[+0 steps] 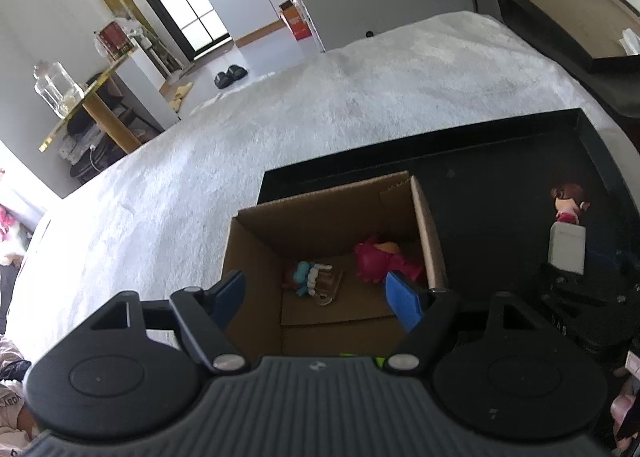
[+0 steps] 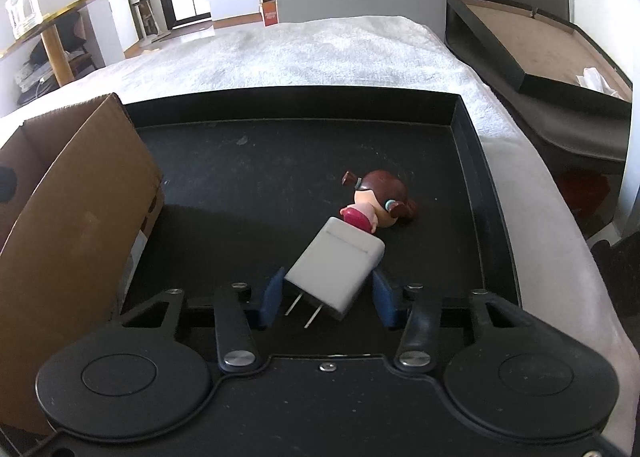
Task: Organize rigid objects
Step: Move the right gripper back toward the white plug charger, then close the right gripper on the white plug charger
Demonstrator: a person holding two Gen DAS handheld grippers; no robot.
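Right tool (image 2: 326, 303) open around white charger (image 2: 334, 267), not squeezing. Charger hard, light, smooth: you pinch flat sides. Left tool (image 1: 318, 301) open, empty.

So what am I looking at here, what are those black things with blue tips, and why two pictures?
No robot here: a person holds a two-finger gripper in each hand, and each carries a camera looking along its fingers, hence two pictures. The left gripper hangs open and empty over a cardboard box, which already holds a pink figure and a blue-haired figure. The right gripper is low over a black tray, its blue pads either side of a white charger; I cannot tell if they grip it. Behind the charger lies a brown-haired doll. Tray and box sit on a white fluffy cover.
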